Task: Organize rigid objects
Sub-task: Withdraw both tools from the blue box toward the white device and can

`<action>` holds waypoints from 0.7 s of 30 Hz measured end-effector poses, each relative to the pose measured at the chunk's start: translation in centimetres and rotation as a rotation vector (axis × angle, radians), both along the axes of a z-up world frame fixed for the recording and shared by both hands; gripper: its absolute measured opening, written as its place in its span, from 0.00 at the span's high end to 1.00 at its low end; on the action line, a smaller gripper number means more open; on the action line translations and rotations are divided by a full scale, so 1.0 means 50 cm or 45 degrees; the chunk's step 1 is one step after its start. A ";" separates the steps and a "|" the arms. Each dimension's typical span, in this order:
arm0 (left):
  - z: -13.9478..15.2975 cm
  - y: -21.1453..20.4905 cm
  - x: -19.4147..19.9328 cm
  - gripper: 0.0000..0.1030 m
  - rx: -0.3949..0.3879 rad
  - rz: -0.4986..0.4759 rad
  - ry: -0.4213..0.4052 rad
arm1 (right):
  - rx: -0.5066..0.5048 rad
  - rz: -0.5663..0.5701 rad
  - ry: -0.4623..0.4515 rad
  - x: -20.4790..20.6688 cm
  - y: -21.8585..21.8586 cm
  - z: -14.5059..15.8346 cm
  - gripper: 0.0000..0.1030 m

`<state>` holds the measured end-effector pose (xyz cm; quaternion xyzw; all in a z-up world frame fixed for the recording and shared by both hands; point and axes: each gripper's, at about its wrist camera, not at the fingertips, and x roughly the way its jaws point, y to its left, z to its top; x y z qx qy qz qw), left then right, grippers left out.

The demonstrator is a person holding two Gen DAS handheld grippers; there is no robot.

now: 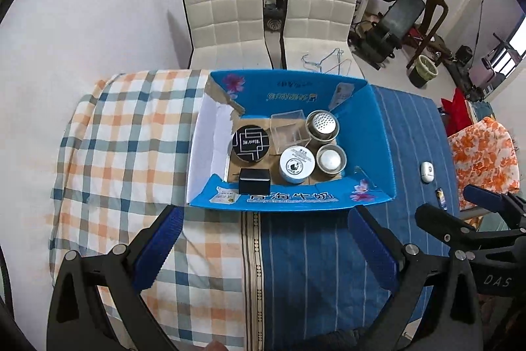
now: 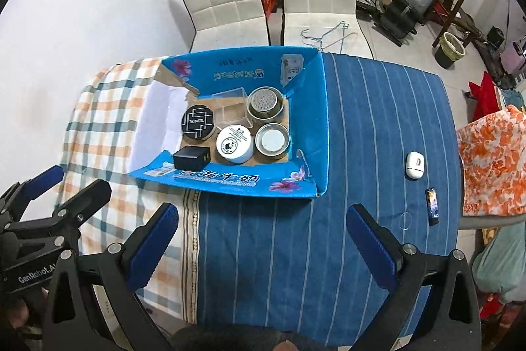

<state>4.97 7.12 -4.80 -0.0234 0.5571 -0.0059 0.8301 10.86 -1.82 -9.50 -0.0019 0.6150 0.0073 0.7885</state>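
The left hand-held gripper (image 1: 263,249) is hovering with its blue pads spread wide, holding nothing, over the seam between the plaid cloth (image 1: 131,137) and the blue striped cloth (image 1: 322,252) covering the surface. The right hand-held gripper (image 2: 263,249) is likewise gaping open and empty above the striped cloth.

Just beyond both, at 12 o'clock, the blue cardboard box (image 1: 296,199) is lying open with its flaps folded outward. Inside, a black cube (image 1: 254,181) is sitting against the near wall at 7 o'clock. A white round jar (image 1: 297,164) is standing just beside it, and a small metal cup (image 1: 331,158) is standing at 4 o'clock. Farther in, a black round tin (image 1: 250,143) is resting at 9 o'clock, a clear plastic box (image 1: 289,130) near the middle, and a perforated metal shaker (image 1: 322,124) at 2 o'clock.

Outside the box, at 3 o'clock, a white mouse (image 2: 414,165) and a small dark lighter-like item (image 2: 432,206) are lying on the striped cloth, well apart from the box.

Past the surface, two white padded chairs (image 1: 223,18) are standing.
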 end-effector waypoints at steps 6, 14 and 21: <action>0.021 -0.022 0.003 0.00 0.020 0.004 -0.026 | 0.041 0.008 -0.034 -0.012 -0.015 0.032 0.00; -0.028 -0.149 0.045 0.00 0.036 -0.089 0.002 | 0.031 -0.111 0.003 0.004 -0.170 -0.009 0.00; -0.153 -0.412 0.112 0.00 0.058 -0.291 0.065 | -0.197 -0.341 0.132 0.025 -0.489 -0.148 0.00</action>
